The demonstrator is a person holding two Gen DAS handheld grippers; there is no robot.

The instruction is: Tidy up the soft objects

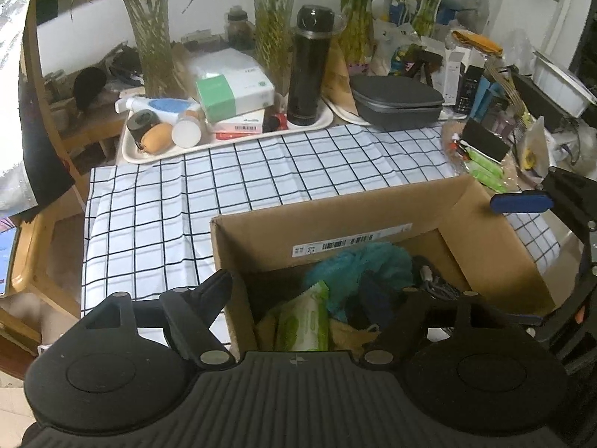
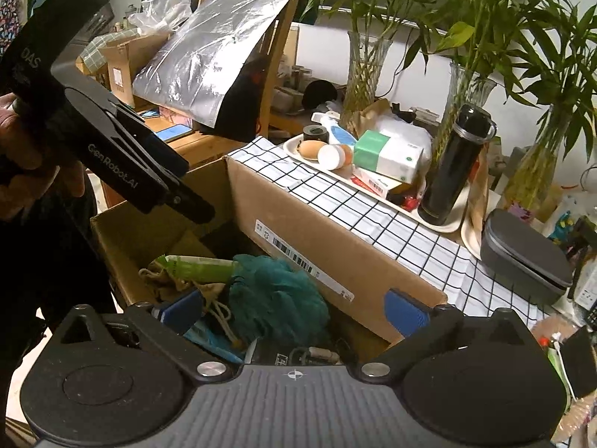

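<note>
An open cardboard box [image 1: 485,246] [image 2: 335,239] stands on the checked cloth. Inside lie a teal bath pouf [image 1: 358,268] [image 2: 276,295], a green wipes pack [image 1: 304,321] [image 2: 201,267] and a beige drawstring pouch [image 2: 164,283]. My left gripper [image 1: 321,291] is open and empty over the box's near left side; it also shows in the right wrist view [image 2: 179,194]. My right gripper [image 2: 294,310] is open and empty above the box, its blue pads [image 2: 406,313] wide apart; one finger shows at the left wrist view's right edge [image 1: 522,201].
A white tray [image 1: 156,153] [image 2: 444,224] holds a black flask [image 1: 309,67] [image 2: 451,168], tissue box [image 1: 233,95] and bottles. A grey case [image 1: 395,102] [image 2: 522,257], glass vases with bamboo [image 1: 149,37] and clutter line the back. The checked cloth [image 1: 156,216] covers the table.
</note>
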